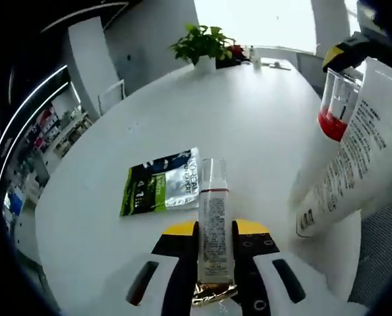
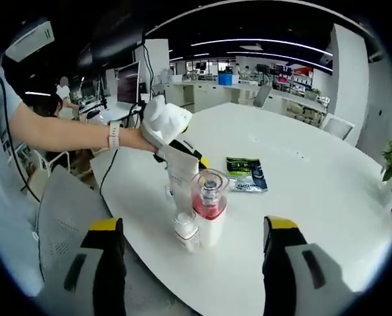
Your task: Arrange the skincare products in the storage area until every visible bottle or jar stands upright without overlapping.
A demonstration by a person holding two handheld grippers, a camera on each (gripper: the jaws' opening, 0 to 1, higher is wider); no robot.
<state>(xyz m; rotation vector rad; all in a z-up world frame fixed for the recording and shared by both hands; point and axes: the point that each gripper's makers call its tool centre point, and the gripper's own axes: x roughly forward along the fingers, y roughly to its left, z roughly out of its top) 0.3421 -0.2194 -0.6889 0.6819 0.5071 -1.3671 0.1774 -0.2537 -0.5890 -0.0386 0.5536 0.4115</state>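
1. The left hand-held gripper point(image 1: 215, 263) clamps a slim clear glass bottle point(image 1: 215, 220) above the white round counter point(image 1: 248, 112).
2. The right hand-held gripper point(image 2: 192, 253) is spread wide, empty.
3. Risk: setting it down could topple the red-capped white tube point(image 2: 209, 207) nearby.

White round table point(image 1: 248, 118), foil sachet point(image 1: 161, 182), potted plant point(image 1: 202, 46), bottles point(image 2: 209, 207)

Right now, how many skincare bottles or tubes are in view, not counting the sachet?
4. A slim clear bottle in the left hand-held gripper; clustered on the table: a white tube, a red-filled bottle, a small white bottle. Others may hide behind them.
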